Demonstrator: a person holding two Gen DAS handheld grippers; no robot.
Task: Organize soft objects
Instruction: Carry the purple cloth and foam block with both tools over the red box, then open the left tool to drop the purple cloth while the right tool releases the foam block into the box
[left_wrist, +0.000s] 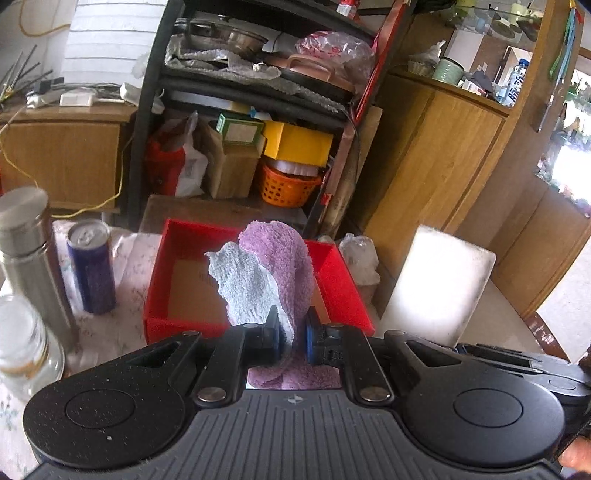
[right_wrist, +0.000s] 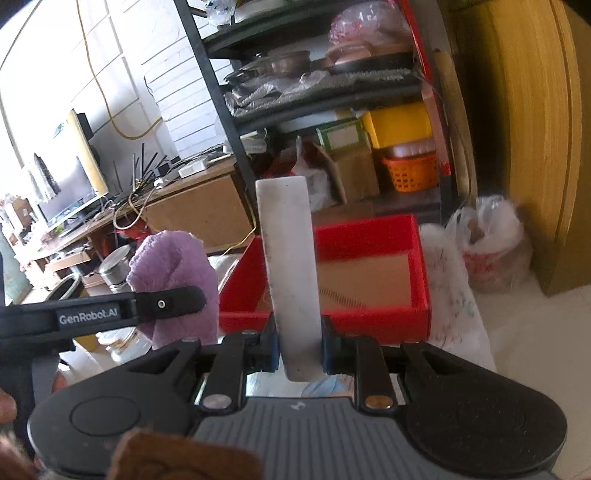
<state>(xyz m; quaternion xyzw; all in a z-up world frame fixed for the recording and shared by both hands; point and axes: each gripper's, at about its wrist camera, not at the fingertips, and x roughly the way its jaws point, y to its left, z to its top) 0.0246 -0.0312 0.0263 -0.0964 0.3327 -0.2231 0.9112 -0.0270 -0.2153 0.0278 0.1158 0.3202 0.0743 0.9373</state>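
My left gripper (left_wrist: 291, 336) is shut on a fluffy cloth (left_wrist: 269, 266), purple on one side and pale blue-grey on the other. The cloth stands up from the jaws, in front of an open red box (left_wrist: 236, 225) with a bare cardboard floor. My right gripper (right_wrist: 299, 350) is shut on a white foam slab (right_wrist: 290, 266), held upright on its narrow edge before the same red box (right_wrist: 369, 229). In the right wrist view the purple cloth (right_wrist: 173, 258) and the left gripper (right_wrist: 110, 310) show at the left. The slab (left_wrist: 439, 284) shows at the right of the left wrist view.
A steel flask (left_wrist: 26, 240), a blue can (left_wrist: 90, 266) and a glass jar (left_wrist: 22, 339) stand left of the box on a floral tablecloth. A white plastic bag (right_wrist: 491, 251) sits right of the box. A cluttered black shelf rack (left_wrist: 258, 110) and wooden cabinets (left_wrist: 436, 155) stand behind.
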